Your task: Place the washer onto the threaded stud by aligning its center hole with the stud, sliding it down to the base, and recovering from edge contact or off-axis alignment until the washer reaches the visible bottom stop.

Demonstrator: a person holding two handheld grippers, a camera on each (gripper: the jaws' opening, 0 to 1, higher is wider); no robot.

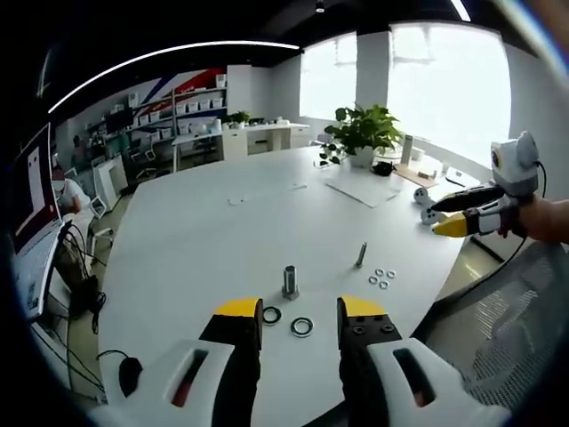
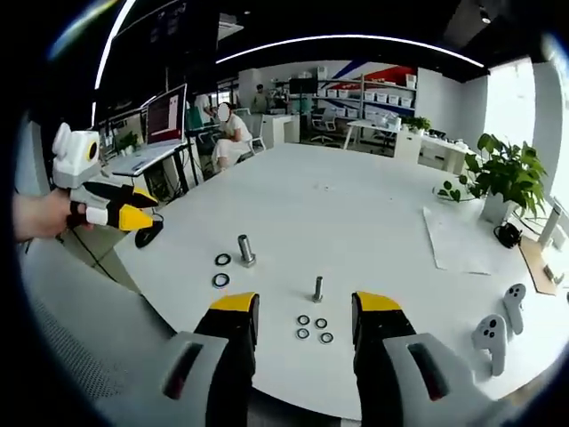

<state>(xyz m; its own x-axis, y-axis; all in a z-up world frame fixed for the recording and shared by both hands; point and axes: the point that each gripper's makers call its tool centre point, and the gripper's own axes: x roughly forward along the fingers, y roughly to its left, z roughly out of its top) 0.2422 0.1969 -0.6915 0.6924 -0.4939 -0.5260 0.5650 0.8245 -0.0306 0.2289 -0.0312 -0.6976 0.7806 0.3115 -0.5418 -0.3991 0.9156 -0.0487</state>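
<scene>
Office shelving and windows ring a broad white table [image 1: 196, 240]. Nothing is done yet, I judge: two large washers [image 1: 301, 326] lie flat, holes upward, just beside the stud [image 1: 290, 281], which stands upright with its long axis vertical and bare. Left gripper [image 1: 300, 313] hangs released over them. Farther right sit a slimmer bolt [image 2: 317, 288] and four small washers [image 2: 315, 327], under the released, empty right gripper [image 2: 302, 307].
</scene>
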